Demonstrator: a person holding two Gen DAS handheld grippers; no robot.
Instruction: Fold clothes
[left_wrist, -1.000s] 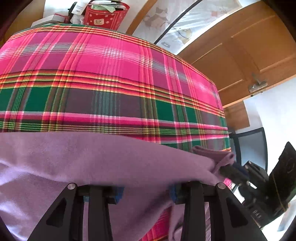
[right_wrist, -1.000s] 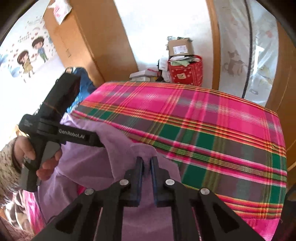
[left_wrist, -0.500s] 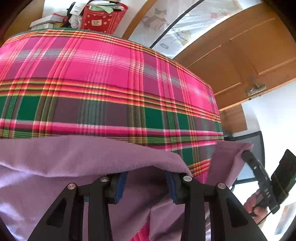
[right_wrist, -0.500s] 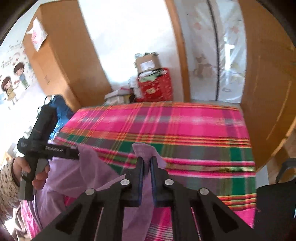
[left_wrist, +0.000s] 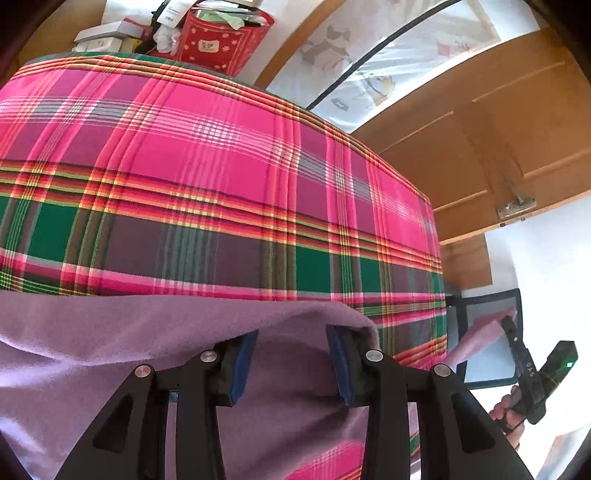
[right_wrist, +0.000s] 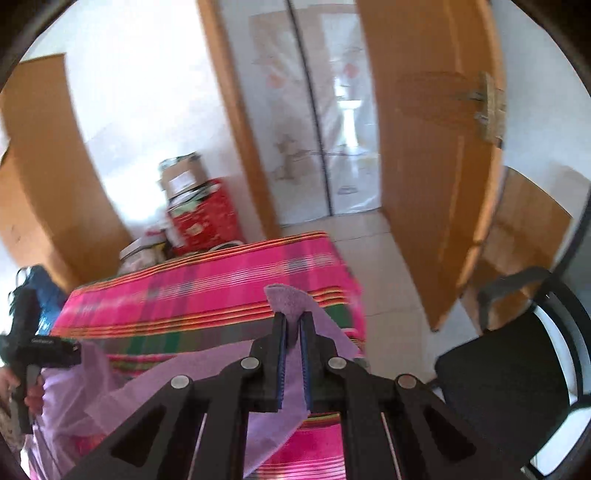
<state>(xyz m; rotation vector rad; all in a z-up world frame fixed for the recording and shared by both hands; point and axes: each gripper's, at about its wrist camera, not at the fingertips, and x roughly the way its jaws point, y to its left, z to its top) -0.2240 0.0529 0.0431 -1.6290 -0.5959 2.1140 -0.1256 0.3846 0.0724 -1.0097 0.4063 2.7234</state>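
Note:
A lilac fleece garment hangs over the near edge of a table covered with a pink and green plaid cloth. My left gripper has its jaws apart, with the fleece draped over and between the blue pads; whether it grips is unclear. My right gripper is shut on a corner of the lilac garment and holds it raised off the table's right end. The right gripper also shows in the left wrist view, off the table's right side.
A red gift bag and boxes stand at the table's far edge. A black chair stands right of the table. A wooden door and a curtained doorway lie beyond.
My right gripper has lifted its corner of the garment up and out to the right, stretching the fabric. My left gripper's jaws have drawn closer together under the fleece edge.

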